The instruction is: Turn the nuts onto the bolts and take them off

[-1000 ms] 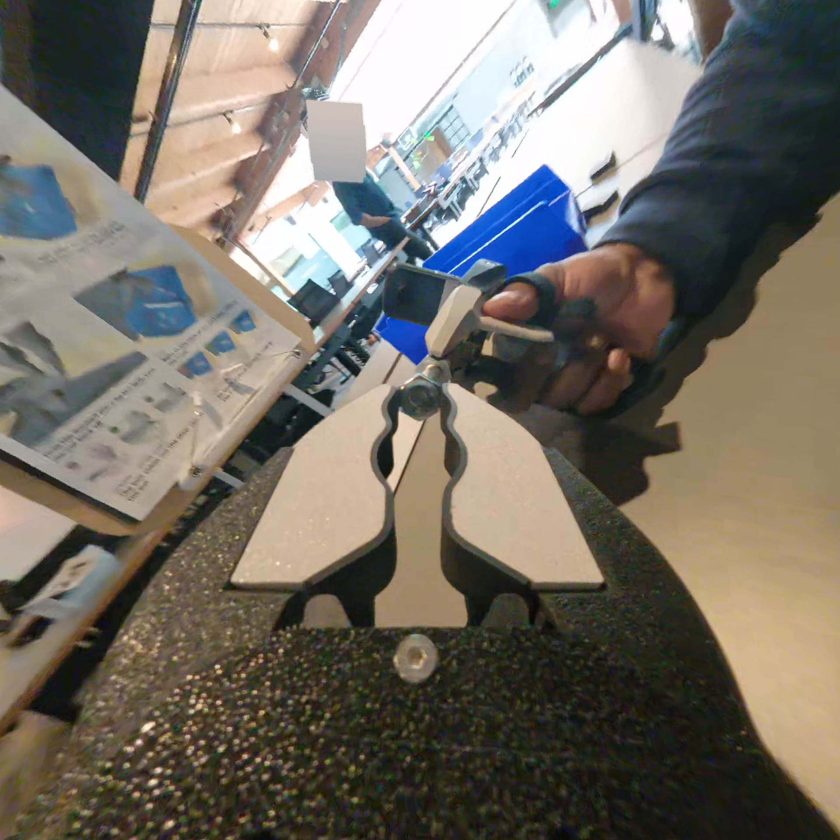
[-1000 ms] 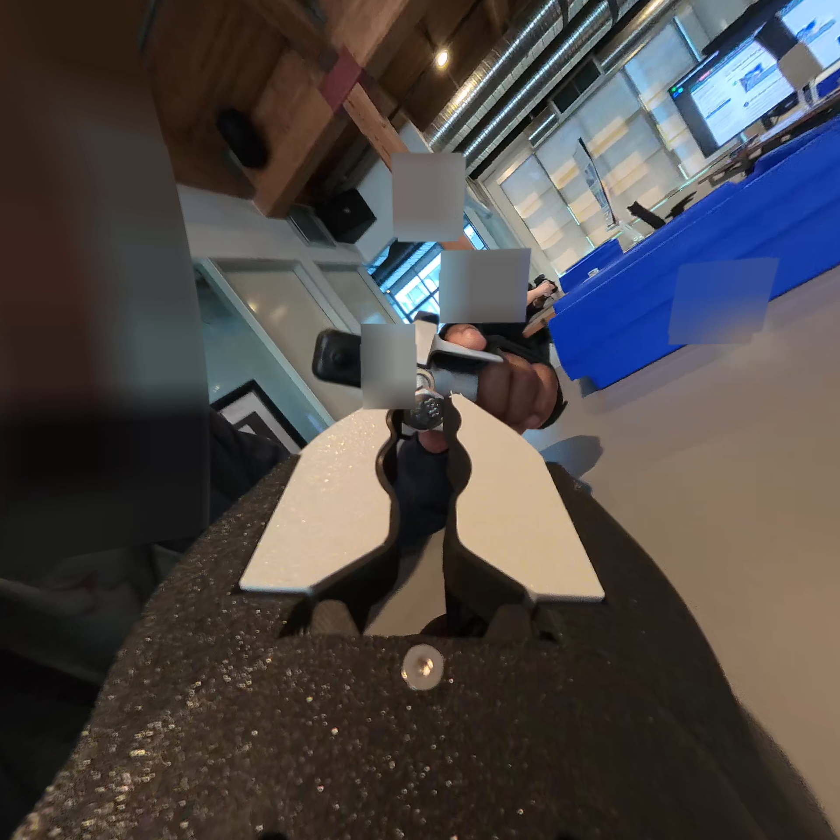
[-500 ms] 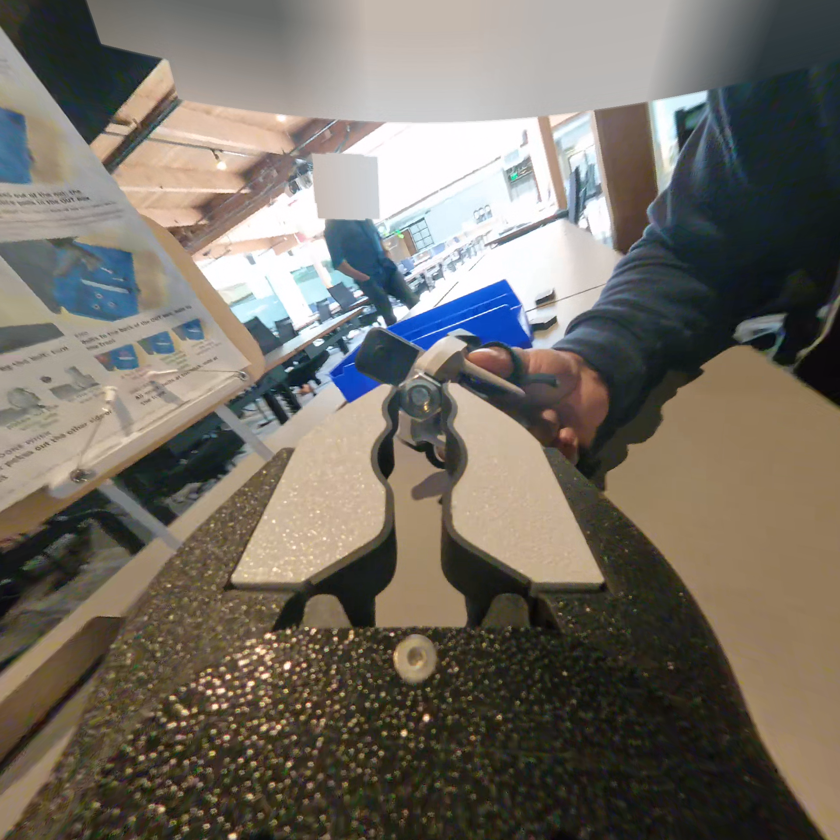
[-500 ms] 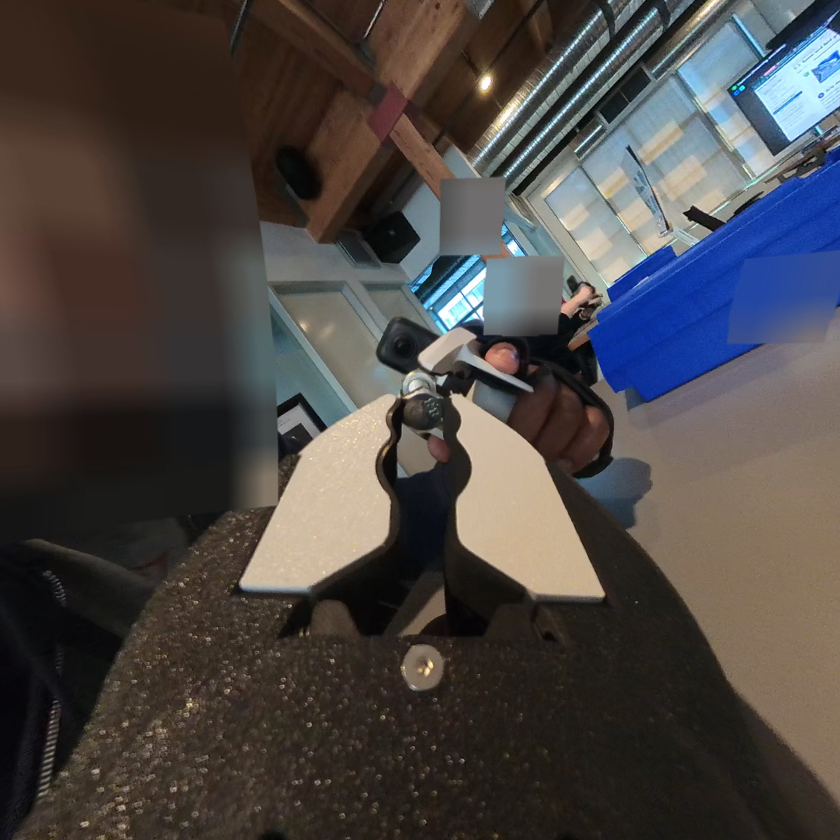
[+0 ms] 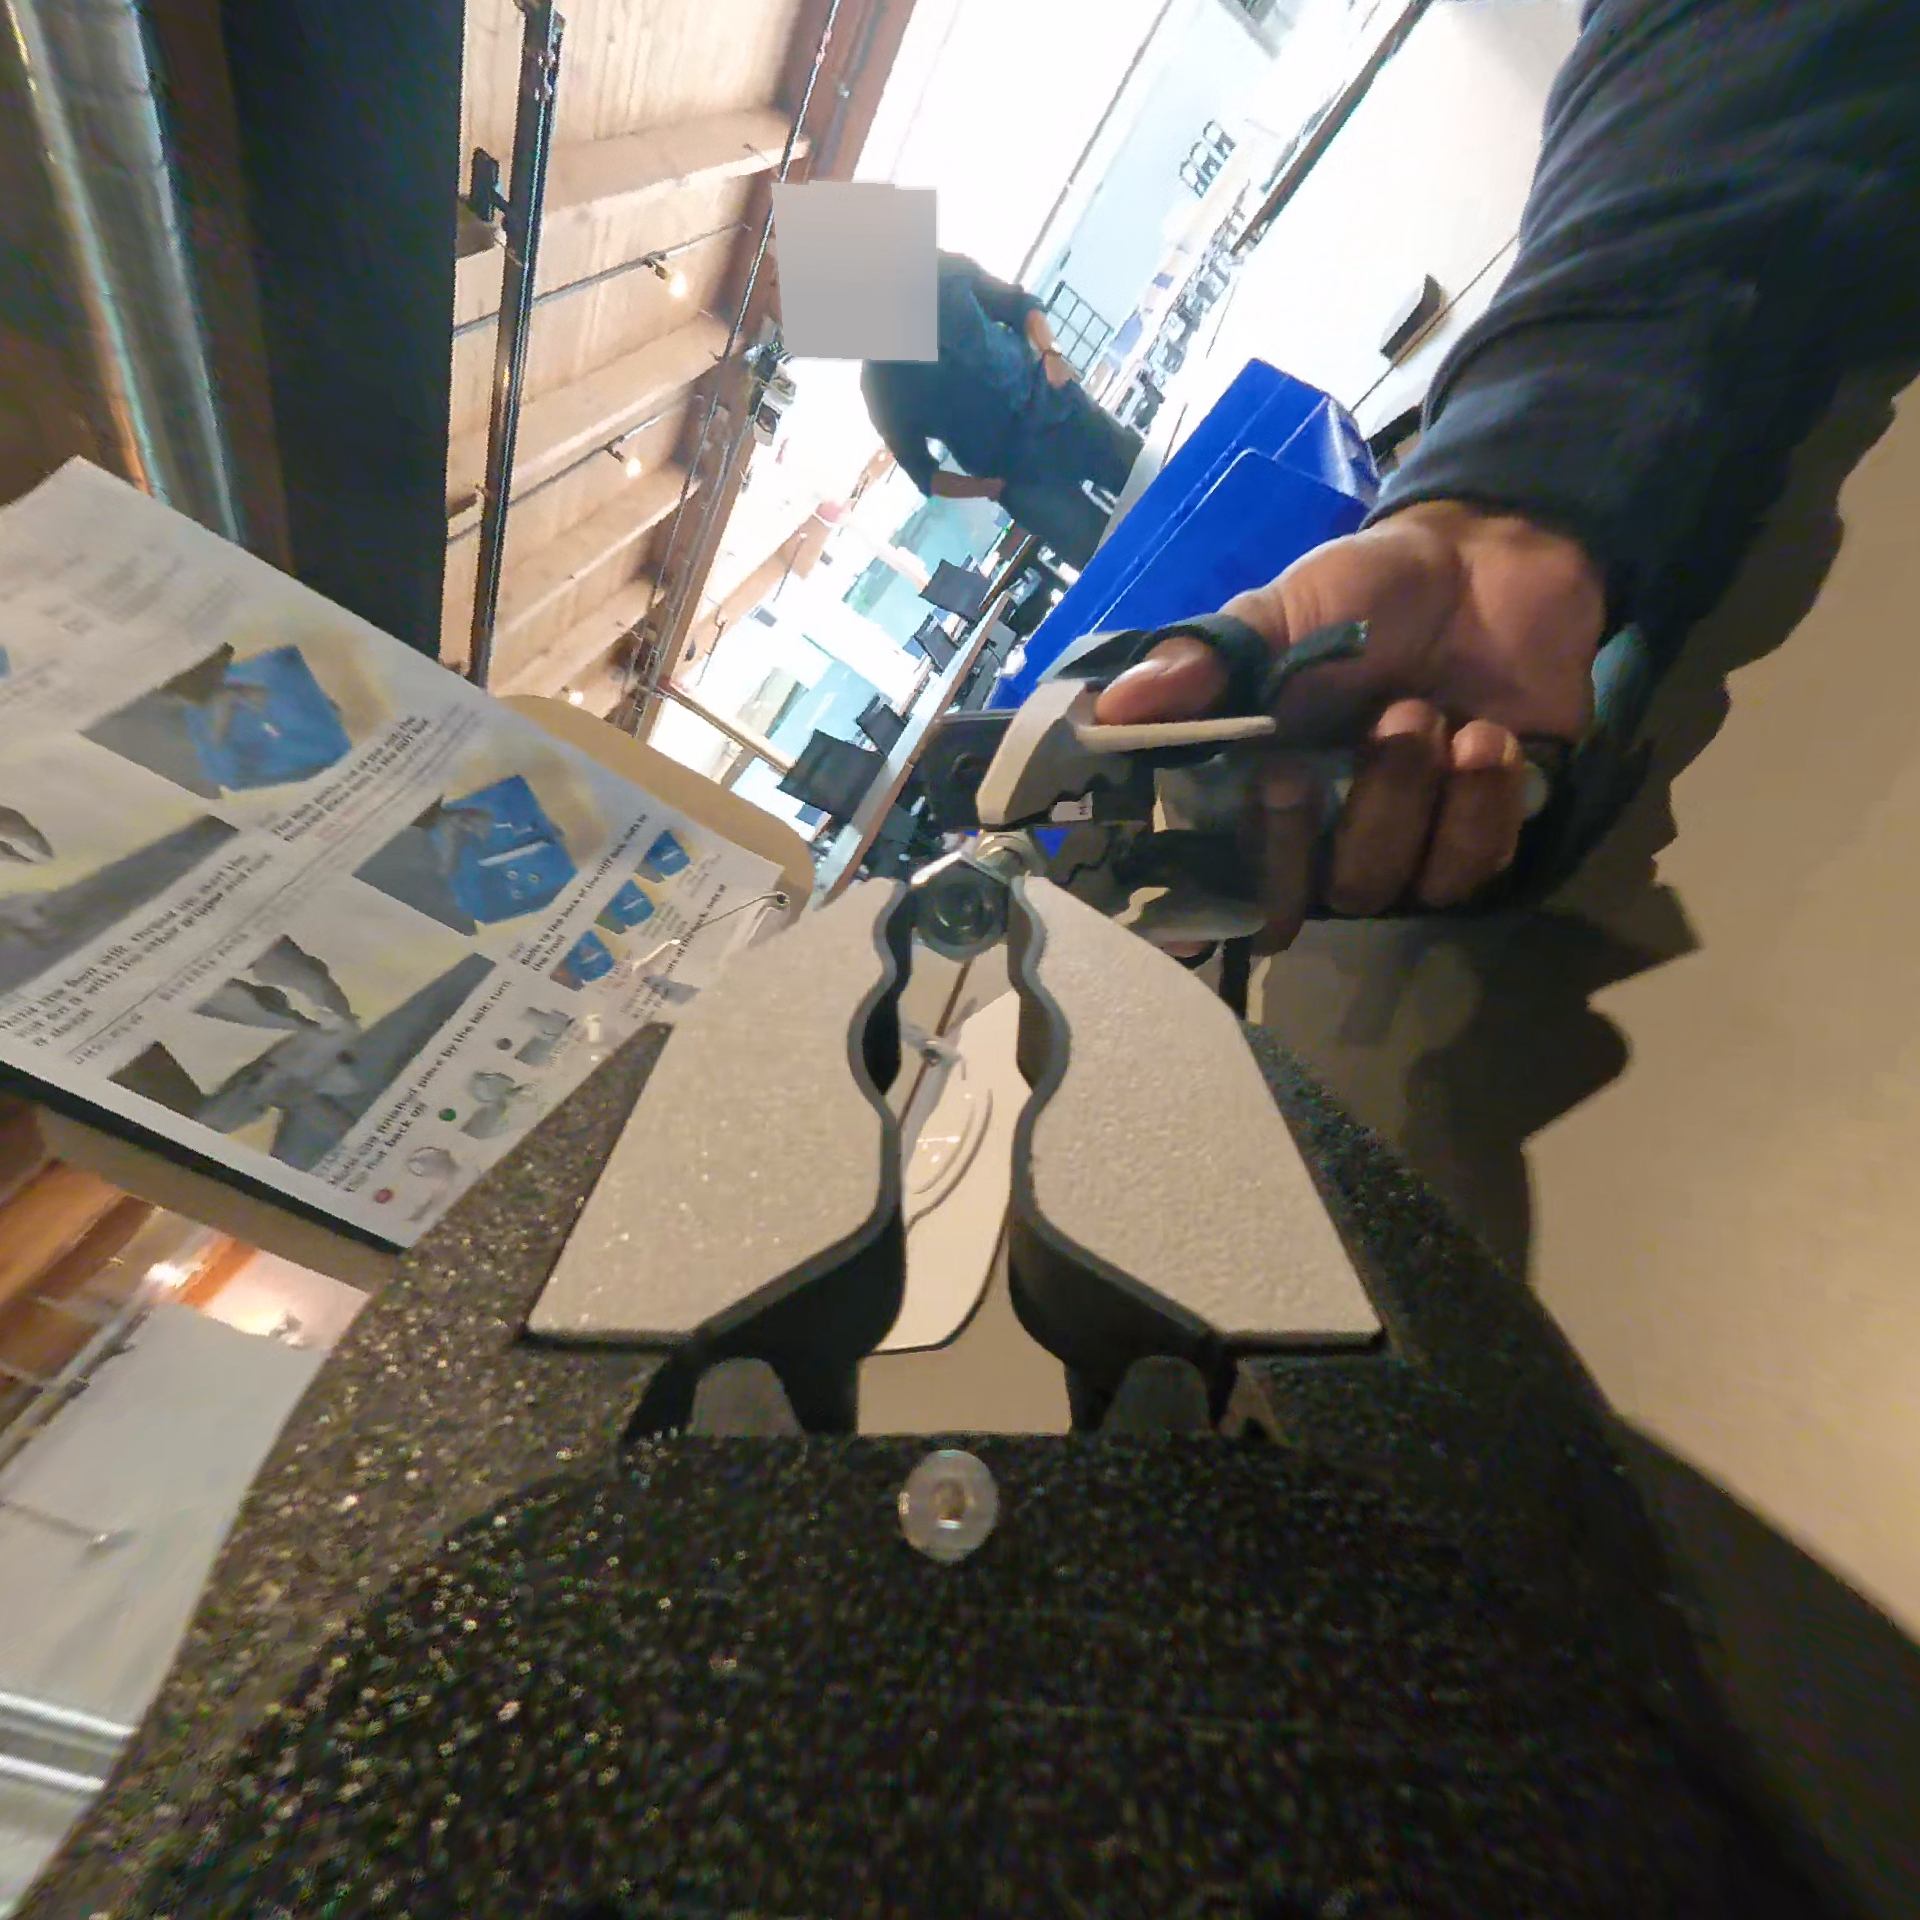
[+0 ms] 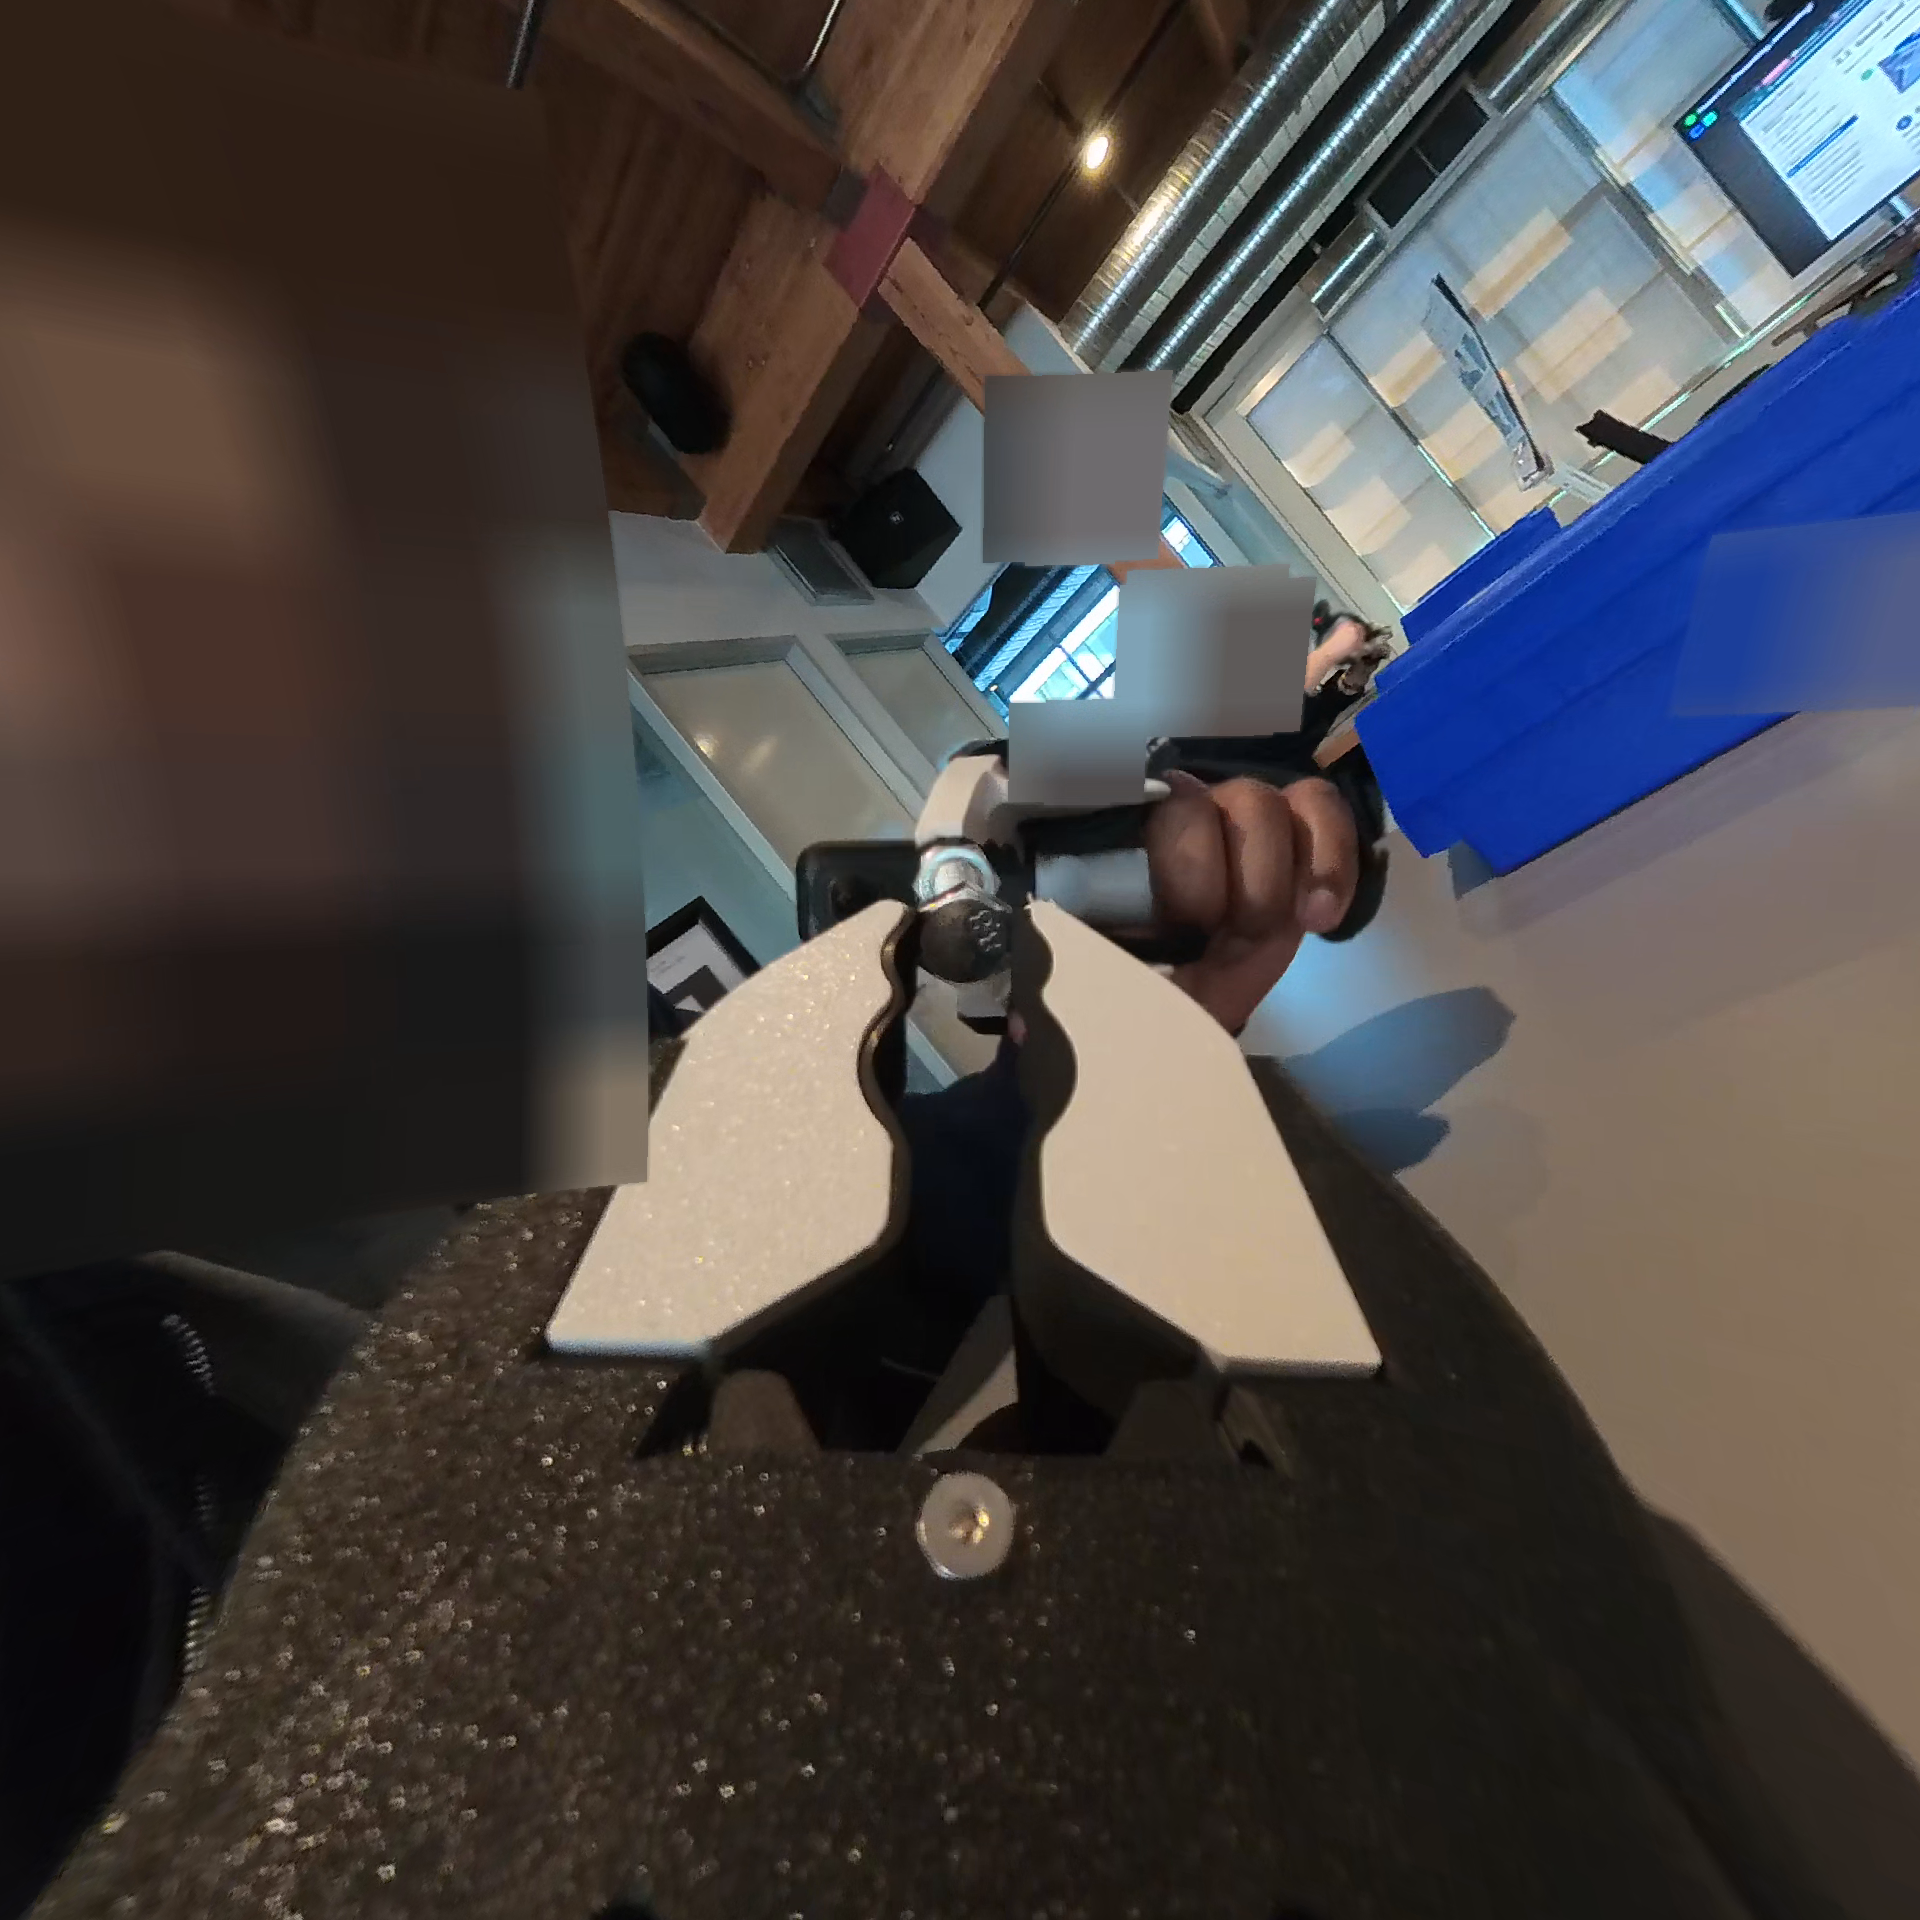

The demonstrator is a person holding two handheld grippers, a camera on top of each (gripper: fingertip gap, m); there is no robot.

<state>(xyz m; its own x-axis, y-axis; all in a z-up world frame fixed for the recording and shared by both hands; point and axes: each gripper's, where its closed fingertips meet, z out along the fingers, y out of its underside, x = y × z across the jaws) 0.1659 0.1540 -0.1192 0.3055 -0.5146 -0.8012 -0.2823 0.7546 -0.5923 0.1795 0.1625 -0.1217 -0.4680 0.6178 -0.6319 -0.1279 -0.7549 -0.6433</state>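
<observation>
My left fingers [image 5: 961, 914] gripped the nut [image 5: 958, 912], my right fingers [image 6: 961, 940] the bolt [image 6: 966, 930]; I judged steady, coaxial turning best.

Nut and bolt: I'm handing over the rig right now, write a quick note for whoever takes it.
Left gripper: shut on the nut, held at the fingertips.
Right gripper: shut on the bolt by its head; the threaded shank points away, toward the left gripper.
Both are held in mid-air, facing each other, above the grey table.
Done: nut and bolt are joined end to end. How far the nut is threaded cannot be told.
Left: finish the turning, then take the nut off.
</observation>
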